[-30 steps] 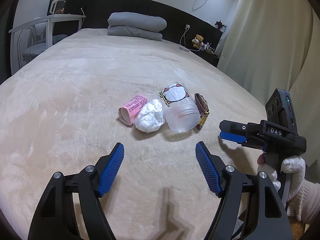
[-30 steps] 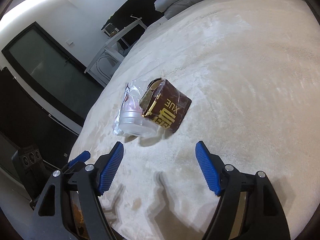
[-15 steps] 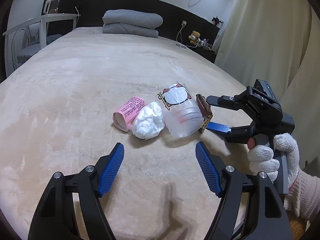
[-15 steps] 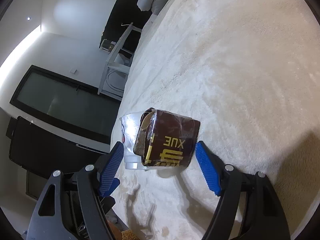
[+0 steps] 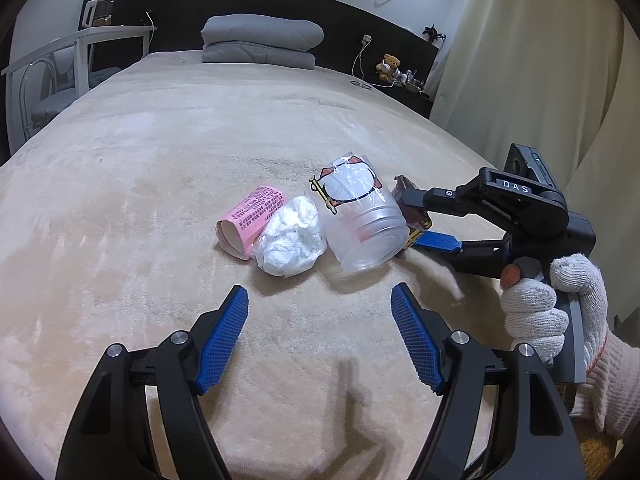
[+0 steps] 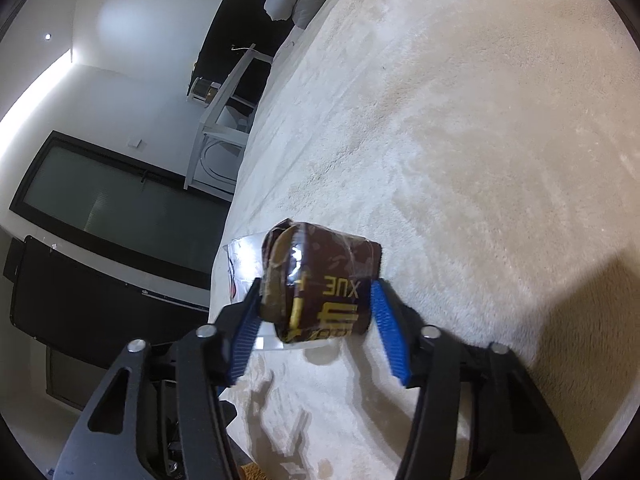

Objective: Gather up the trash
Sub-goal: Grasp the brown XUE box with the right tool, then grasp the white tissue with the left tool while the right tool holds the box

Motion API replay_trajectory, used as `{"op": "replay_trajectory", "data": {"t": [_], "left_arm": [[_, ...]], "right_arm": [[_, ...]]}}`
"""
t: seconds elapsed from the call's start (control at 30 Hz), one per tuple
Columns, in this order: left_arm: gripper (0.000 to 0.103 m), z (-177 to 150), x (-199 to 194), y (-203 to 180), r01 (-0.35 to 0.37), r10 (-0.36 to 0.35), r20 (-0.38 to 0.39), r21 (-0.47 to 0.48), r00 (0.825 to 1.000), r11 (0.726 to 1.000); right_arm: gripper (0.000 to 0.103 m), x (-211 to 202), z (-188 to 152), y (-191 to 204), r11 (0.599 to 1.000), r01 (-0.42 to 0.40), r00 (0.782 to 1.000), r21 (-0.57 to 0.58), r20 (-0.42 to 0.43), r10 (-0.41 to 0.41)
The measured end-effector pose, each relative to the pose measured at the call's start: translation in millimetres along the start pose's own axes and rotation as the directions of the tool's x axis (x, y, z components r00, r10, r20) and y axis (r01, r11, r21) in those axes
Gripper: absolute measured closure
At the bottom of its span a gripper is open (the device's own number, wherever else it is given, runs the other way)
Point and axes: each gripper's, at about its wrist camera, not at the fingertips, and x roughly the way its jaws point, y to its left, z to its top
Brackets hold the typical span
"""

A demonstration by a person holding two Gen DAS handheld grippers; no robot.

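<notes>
A wide bed (image 5: 160, 168) covered by a cream plush blanket fills the room. Two folded grey pillows (image 5: 260, 40) are stacked at its far end against a black headboard (image 5: 360, 28). A white chair (image 5: 60, 68) stands to the left. On the right, a small teddy bear (image 5: 388, 66) sits on a dark ledge beside cream curtains (image 5: 540, 72). A large dark window (image 6: 112, 204) is set in the white wall.

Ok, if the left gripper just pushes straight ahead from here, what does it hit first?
Most likely the white crumpled wad or the clear plastic cup beside it; both lie ahead of the open left gripper. Depth is unclear.
</notes>
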Motion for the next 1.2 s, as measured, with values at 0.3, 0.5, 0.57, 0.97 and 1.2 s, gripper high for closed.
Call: {"op": "replay_trajectory", "data": {"t": [0.3,0.5,0.57,0.97,1.2], "left_arm": [[0.03,3.6,6.4,-0.2,-0.022,0.022,-0.002,-0.008,1.0,1.0],[0.03,5.1,12.9,-5.5,-0.024,0.024,-0.009,0.003,1.0,1.0],[0.03,4.3,13.9,-6.2,-0.026,0.026,-0.012,0.004,1.0,1.0],[0.03,13.7,27.7,1.9,-0.084,0.084,-0.003,0.028,0.996,0.996],[0.031,22.0,40.8,2.1,-0.107,0.107,0.004,0.071,0.994,0.992]], "right_arm": [[0.07,-23.5,-5.0,10.7,0.994,0.077,0.997,-0.082,0.033,-0.075],[0.071,-20.3,-9.0,4.5,0.985,0.142,0.99,-0.097,0.016,-0.141],[0.076,-19.4,-7.5,5.0,0.986,0.132,0.991,-0.101,0.019,-0.13],[0.077,-42.0,-13.0,21.9,0.98,0.115,0.993,-0.16,0.057,-0.107],[0.077,-64.7,-29.1,34.5,0.956,0.156,0.987,-0.25,0.079,-0.141]]}}
